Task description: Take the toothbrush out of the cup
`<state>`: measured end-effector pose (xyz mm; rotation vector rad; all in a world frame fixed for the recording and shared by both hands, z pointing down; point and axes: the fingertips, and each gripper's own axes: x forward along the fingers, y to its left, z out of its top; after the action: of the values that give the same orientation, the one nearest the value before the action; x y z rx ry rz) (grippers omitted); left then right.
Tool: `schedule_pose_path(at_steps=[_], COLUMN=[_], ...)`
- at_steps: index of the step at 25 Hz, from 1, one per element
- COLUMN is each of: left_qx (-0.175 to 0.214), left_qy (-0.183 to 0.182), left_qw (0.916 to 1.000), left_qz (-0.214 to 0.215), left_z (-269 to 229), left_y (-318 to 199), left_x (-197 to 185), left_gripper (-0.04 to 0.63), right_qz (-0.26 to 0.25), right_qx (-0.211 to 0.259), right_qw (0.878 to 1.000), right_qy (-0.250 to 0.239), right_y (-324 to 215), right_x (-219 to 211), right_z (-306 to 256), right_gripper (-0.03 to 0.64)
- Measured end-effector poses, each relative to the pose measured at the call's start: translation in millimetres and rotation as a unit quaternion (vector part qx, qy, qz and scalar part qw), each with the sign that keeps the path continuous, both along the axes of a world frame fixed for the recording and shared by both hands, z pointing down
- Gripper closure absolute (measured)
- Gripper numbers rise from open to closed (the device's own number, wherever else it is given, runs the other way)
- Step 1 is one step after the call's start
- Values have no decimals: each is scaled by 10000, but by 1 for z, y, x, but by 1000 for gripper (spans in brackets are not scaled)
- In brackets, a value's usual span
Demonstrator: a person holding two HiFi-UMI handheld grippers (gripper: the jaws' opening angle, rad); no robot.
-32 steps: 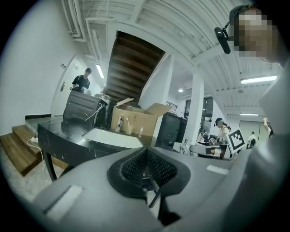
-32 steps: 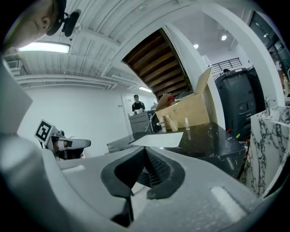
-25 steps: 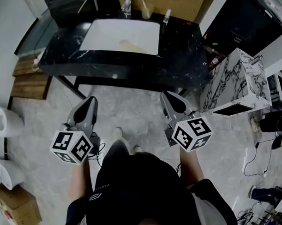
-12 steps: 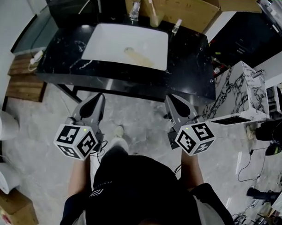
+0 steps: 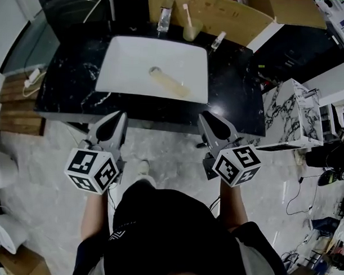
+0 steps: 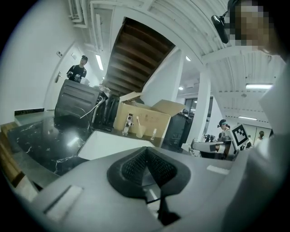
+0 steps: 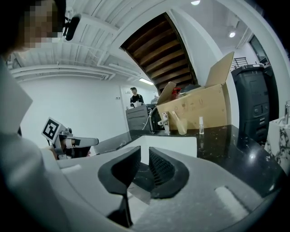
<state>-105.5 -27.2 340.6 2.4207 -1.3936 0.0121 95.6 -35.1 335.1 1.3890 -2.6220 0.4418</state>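
Toothbrush (image 5: 187, 13) stands tilted in a pale translucent cup (image 5: 191, 33) at the back edge of the counter (image 5: 67, 85), bristle head up, well apart from both tongs. Counter is glossy black stone with white veining. A white rectangular sink basin (image 5: 129, 59) is set into it and lies between the tongs and the cup; an elongated tan object (image 5: 169, 83) rests inside the basin. Metal faucet (image 5: 164, 18) is just left of the cup, and a slim clear spray bottle (image 5: 218, 40) is near its right. An open cardboard box (image 5: 232, 15) stands behind them. Left tongs (image 6: 145, 154) are closed, ribbed dark pads meeting, nothing between. Right tongs (image 7: 145, 158) are opening, a narrow gap showing, nothing between. Both are held at the counter's near edge, over a grey stone floor (image 5: 41, 158).
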Motion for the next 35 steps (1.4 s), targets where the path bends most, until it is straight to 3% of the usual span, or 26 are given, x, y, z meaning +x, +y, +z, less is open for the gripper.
schedule_pose_path(at_steps=[14,21,27,35], left_qx=[64,-90,-14,74], left_qy=[-65,3,-14,4], left_qw=[9996,9993,9998,10000], left_qz=[253,356,174,55], left_z=[-6,1,-8,-21], left_y=[-79,-106,-138,-193], left_x=[-46,-35,-28,-11], left_gripper=[586,589,589,589], right_qz=[298,272,109,-150], right_qx=[301,523,759,682], right_qw=[9987,9965,9944,9931], right_qy=[290,592,733,946], right_y=[-91,-137,-188,-259], right_x=[-39,-34,-26,-16], right_z=[-28,-49,-68,-71], right_gripper=[497,490,485,485])
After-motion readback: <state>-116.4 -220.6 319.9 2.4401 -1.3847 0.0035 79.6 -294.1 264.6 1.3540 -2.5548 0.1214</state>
